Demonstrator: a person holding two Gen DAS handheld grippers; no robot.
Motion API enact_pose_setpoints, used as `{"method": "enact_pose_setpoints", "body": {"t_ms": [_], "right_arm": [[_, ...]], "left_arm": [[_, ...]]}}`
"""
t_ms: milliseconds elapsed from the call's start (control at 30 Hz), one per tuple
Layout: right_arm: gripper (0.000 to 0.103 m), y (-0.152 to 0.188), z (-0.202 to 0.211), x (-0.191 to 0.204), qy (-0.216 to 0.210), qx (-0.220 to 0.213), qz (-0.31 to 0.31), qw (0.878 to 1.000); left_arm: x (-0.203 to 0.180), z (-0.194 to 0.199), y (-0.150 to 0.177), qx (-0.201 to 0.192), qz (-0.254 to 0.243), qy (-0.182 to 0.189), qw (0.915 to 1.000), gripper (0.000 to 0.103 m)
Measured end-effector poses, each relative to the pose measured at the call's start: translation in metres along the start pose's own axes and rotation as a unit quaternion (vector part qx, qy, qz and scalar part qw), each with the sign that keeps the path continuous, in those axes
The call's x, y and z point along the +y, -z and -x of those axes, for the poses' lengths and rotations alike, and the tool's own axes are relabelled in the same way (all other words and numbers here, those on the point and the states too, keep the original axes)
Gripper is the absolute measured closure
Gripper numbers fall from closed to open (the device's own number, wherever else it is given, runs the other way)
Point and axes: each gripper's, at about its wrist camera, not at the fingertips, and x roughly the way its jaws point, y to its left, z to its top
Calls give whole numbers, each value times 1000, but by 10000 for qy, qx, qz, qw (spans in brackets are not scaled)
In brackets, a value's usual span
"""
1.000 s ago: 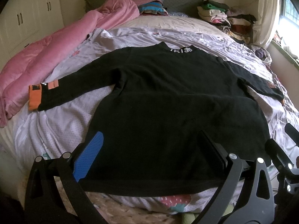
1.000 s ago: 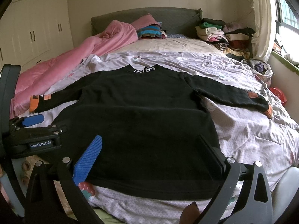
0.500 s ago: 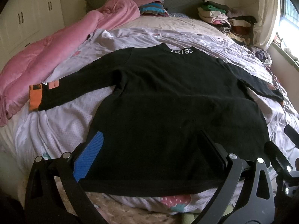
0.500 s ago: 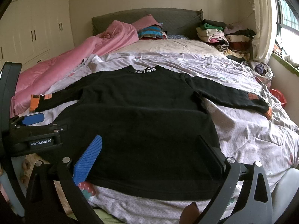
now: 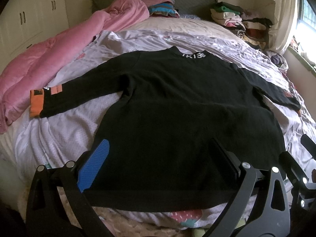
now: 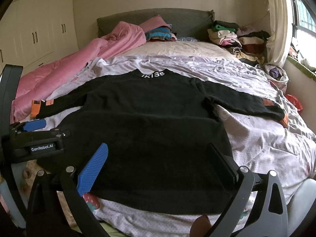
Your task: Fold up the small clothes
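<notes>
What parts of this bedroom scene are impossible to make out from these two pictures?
- Black sweater: the hem's near left corner, right wrist view, hidden behind the left gripper.
- Collar lettering: first letter unclear, both views.
- Folded clothes pile: single garments too small, both views.
- Person holding the grippers: outside both views.

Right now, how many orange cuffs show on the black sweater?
2: one orange cuff at the left sleeve's end beside the pink quilt, one at the right sleeve's end.

"IKISS" on sweater collar (image 6: 153, 74); "GenRobot.AI" on left gripper (image 6: 42, 149).
</notes>
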Motion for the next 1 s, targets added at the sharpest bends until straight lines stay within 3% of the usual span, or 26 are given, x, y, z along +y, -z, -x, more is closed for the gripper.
{"method": "enact_pose_setpoints", "body": {"t_ms": [433, 1000], "right_arm": [[4, -27, -25, -12, -118, 110, -130, 9998], [4, -76, -78, -78, 109, 265, -793, 9964]], "left_arm": [[-3, -22, -30, 81, 44, -143, 9999, 9], [-40, -69, -103, 95, -96, -12, 9999, 9]]}}
